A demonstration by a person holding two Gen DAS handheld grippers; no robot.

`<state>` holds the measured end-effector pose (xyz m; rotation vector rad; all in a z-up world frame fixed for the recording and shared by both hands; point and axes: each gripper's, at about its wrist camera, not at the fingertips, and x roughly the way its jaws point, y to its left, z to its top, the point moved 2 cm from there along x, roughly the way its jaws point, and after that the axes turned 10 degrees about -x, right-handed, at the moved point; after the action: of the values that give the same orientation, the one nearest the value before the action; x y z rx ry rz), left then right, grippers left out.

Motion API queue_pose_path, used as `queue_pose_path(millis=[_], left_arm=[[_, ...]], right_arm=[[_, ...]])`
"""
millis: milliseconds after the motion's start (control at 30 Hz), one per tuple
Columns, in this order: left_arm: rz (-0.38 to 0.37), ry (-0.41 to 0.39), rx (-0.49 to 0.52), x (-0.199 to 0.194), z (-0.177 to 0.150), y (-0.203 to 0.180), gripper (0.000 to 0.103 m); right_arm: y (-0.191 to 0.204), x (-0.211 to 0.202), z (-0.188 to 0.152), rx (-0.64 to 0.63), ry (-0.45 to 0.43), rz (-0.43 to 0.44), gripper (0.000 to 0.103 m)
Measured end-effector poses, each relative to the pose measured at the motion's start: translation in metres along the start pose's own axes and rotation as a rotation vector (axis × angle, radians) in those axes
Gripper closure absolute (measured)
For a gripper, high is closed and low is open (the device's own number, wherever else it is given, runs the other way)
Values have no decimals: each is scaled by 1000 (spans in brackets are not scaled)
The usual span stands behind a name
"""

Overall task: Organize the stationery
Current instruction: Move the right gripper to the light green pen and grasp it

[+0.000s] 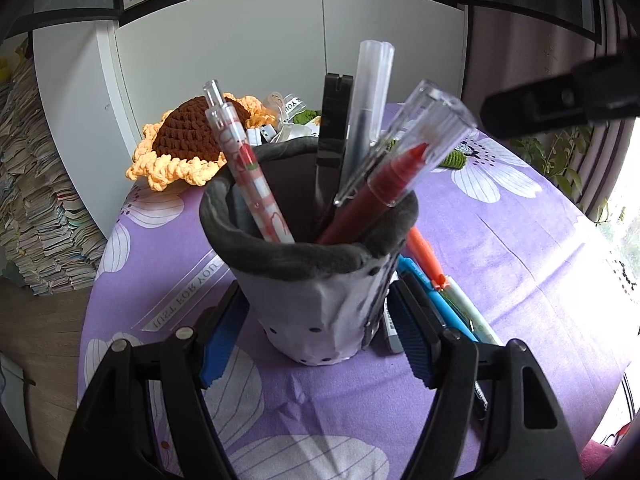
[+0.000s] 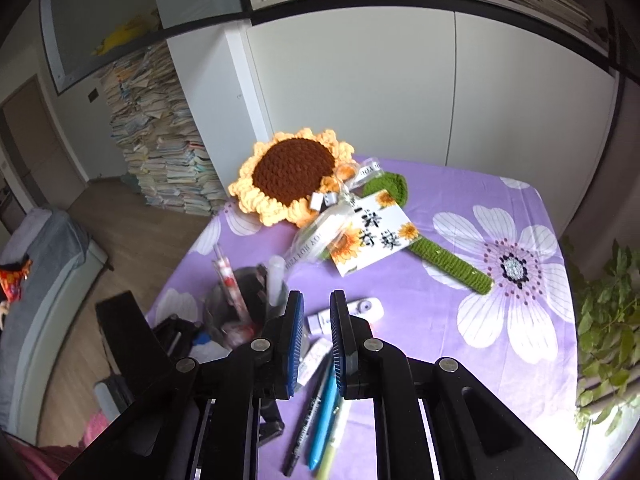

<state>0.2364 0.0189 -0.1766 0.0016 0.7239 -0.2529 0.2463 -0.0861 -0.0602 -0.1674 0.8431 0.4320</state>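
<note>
Centre of the left wrist view, I've got the pen holder (image 1: 316, 280) between my left gripper (image 1: 316, 328) fingers — blue pads set wide around its base, and I can't tell whether they press it. It stands upright on the purple bench (image 1: 520, 248), holding a red marker (image 1: 372, 192), a pink pen (image 1: 250, 168) and a clear-capped pen (image 1: 366, 104). Lower centre of the right wrist view, my right gripper (image 2: 316, 344) sits at a narrow gap, nothing between the pads — loose pens (image 2: 324, 420) lie on the cloth beneath it. Upper middle, a crochet sunflower (image 2: 292, 172) rests there.
</note>
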Motion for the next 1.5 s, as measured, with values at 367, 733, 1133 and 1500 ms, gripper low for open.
queue_pose_path(millis=[367, 733, 1133, 1500], left_arm=[[4, -1, 3, 0, 1, 0, 33], [-29, -92, -23, -14, 13, -2, 25], [60, -97, 32, -24, 6, 3, 35], [77, -115, -48, -26, -1, 43, 34]], right_arm=[[-32, 52, -61, 140, 231, 19, 91], [-41, 44, -72, 199, 202, 44, 91], [-40, 51, -81, 213, 228, 64, 91], [-21, 74, -80, 162, 294, 32, 91]])
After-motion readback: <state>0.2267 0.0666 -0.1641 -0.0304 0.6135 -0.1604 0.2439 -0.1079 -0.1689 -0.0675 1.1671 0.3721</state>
